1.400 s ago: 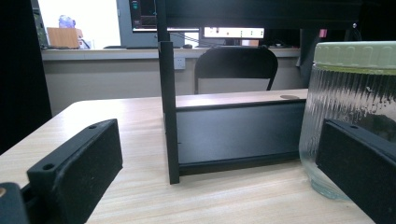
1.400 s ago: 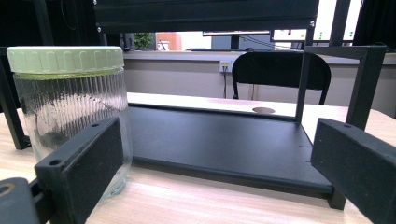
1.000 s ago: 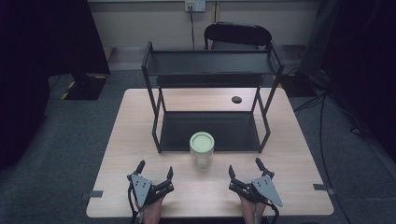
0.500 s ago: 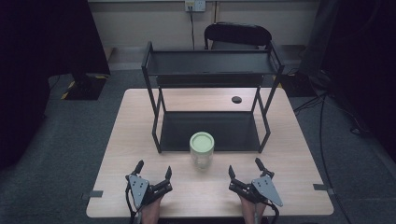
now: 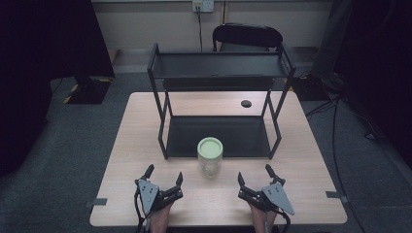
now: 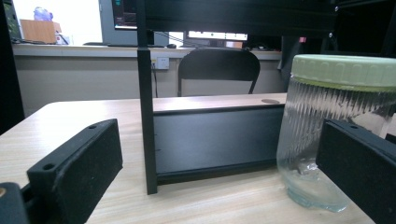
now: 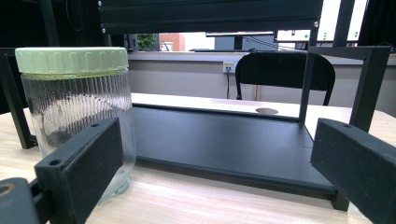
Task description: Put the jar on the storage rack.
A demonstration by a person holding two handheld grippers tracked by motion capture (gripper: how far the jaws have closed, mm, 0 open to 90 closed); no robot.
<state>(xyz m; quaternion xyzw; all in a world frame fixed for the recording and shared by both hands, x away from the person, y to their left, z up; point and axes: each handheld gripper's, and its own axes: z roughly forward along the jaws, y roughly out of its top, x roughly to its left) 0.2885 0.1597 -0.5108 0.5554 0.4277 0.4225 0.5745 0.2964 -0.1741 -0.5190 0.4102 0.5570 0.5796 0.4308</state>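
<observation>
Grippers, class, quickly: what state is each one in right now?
Left gripper: open, holding nothing, short of the glass jar.
Right gripper: open, holding nothing.

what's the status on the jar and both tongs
Left tongs and right tongs both open, empty, on the near table edge. Jar upright, lid on, between them, just before the rack. Nothing in the way.

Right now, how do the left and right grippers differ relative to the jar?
The left gripper rests left of the jar; the right gripper rests on its other side. The left's grey plate points toward the table's near edge less sharply than the right's. Both are open, empty, apart from the jar.
</observation>
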